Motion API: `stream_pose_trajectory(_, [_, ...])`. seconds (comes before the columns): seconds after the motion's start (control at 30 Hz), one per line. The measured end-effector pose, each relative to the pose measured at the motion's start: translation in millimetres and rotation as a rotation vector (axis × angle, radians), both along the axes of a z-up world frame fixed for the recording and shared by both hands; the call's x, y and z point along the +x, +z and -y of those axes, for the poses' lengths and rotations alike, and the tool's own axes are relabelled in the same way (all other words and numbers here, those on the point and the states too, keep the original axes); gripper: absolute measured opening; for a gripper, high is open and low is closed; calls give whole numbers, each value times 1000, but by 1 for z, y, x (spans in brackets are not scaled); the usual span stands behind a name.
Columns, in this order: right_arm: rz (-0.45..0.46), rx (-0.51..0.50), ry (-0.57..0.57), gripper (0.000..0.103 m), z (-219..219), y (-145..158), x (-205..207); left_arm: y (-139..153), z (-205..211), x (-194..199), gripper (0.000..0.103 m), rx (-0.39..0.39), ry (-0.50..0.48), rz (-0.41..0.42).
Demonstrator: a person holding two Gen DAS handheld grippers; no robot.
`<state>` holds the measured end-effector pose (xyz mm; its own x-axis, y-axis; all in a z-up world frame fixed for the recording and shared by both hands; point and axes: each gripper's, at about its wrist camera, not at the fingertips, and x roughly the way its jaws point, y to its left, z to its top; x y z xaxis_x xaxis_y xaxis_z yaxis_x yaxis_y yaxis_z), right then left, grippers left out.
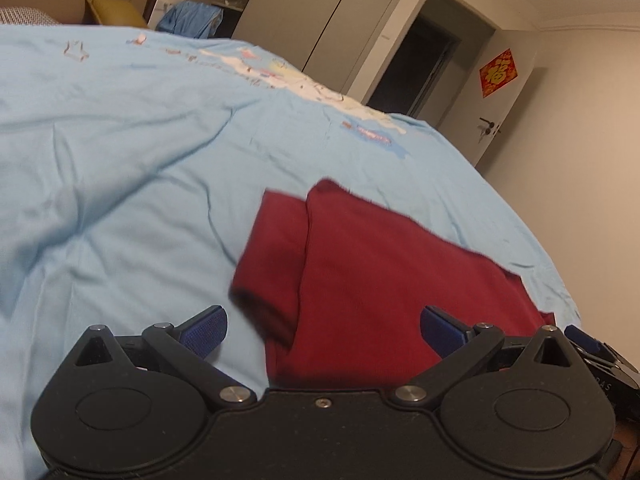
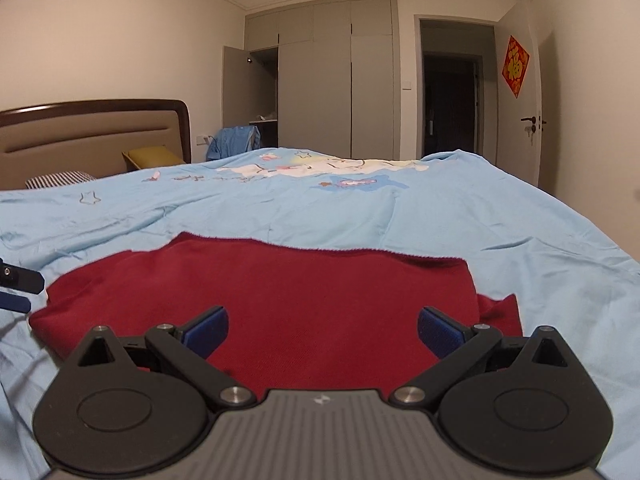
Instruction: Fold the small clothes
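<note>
Spread wide and empty, both jaws of the left gripper [image 1: 323,334] and right gripper [image 2: 322,332] hover at the red garment [image 2: 260,300]; pinching its near corners evenly should keep the fold square.

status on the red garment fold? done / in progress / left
Done: the red garment lies on the blue bedspread with one layer already folded over. In hand: nothing; the left gripper and right gripper are both open above it. Left: probably at least one more fold; a flap sticks out.
</note>
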<state>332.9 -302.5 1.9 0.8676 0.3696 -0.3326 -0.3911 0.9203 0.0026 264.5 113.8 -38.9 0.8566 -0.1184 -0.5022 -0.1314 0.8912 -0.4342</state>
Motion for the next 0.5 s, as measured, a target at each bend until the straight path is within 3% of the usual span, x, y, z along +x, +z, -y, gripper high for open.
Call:
stream_pose_trajectory(0.23, [-18, -33, -84, 103, -12, -25, 3, -18, 14, -3, 102, -93, 36, -4])
stream_pose_trajectory(0.5, [-55, 5, -81, 103, -2, -42, 6, -30, 22, -15, 100, -300, 78, 35])
